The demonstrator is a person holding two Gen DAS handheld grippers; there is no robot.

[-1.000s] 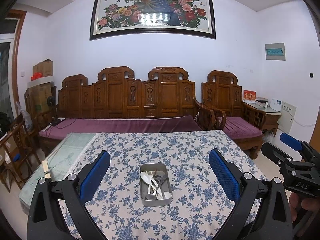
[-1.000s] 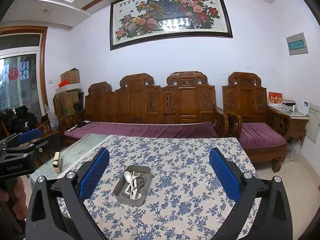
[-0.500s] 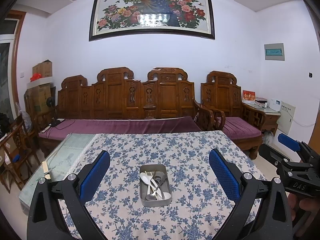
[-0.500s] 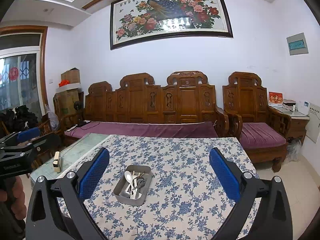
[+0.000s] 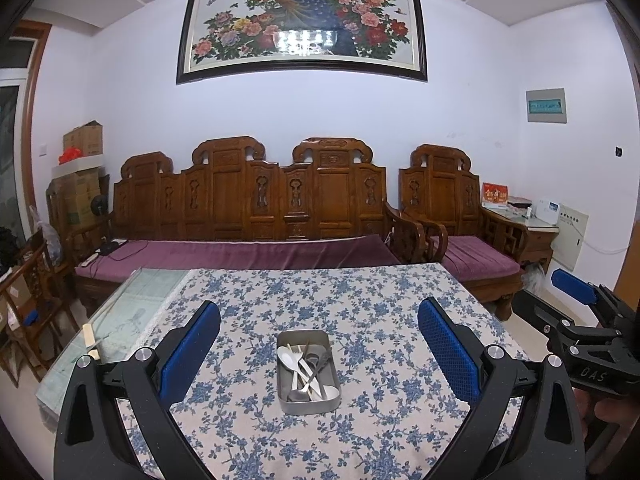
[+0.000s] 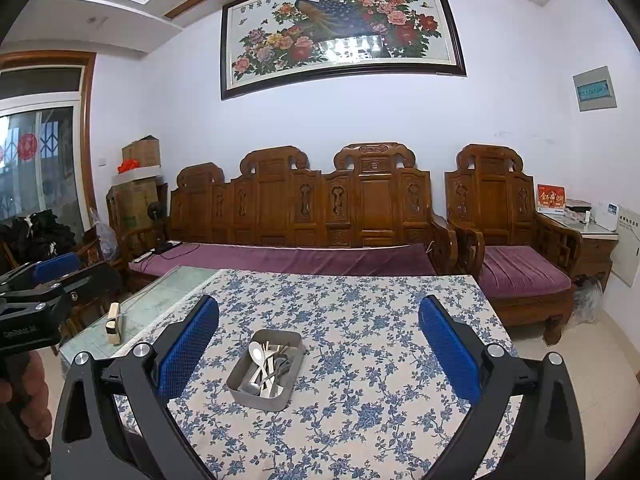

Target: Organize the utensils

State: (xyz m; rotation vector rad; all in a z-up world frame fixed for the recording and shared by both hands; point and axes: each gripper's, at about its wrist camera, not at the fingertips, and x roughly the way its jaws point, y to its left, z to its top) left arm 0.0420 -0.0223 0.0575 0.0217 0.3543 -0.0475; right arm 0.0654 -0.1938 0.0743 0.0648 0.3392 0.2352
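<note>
Left gripper (image 5: pixel 319 344): black frame, blue-padded jaws spread wide, holding nothing, poised above the table's near edge.
Right gripper (image 6: pixel 319 344): same build, equally wide, empty; its body reads "DAS" in the left view.
Utensils: silver spoons and forks (image 5: pixel 305 372) piled in a rectangular grey metal tin (image 5: pixel 310 405), between both gripper spans.
Table: blue-flowered white tablecloth (image 5: pixel 360 304).
Hand: (image 6: pixel 24 392) gripping the left handle.
</note>
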